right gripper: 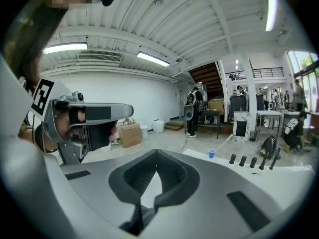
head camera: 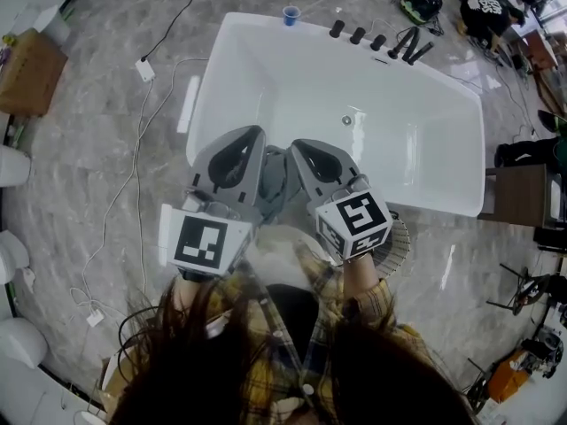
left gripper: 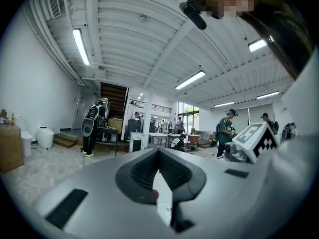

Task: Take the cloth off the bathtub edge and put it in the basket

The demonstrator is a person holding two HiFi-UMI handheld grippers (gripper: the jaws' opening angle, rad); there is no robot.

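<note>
A grey cloth point(head camera: 280, 184) lies bunched on the near edge of the white bathtub point(head camera: 213, 87). In the head view it shows in the gap between my two grippers. My left gripper point(head camera: 259, 133) is just left of it, shut, with nothing between its tips point(left gripper: 158, 149). Close on the cloth's right is my right gripper point(head camera: 296, 146), also shut and empty point(right gripper: 157, 152); a fold of the cloth point(right gripper: 142, 224) shows below its jaws. Both grippers point out over the tub. A round basket point(head camera: 400, 248) sits on the floor at the right, partly hidden by the right gripper's marker cube.
A blue cup point(head camera: 291, 14) and black tap handles point(head camera: 357, 35) stand on the tub's far rim. Cables point(head camera: 142, 69) run over the marble floor at the left, near a cardboard box point(head camera: 31, 69). Bags and gear point(head camera: 421, 3) lie beyond the tub.
</note>
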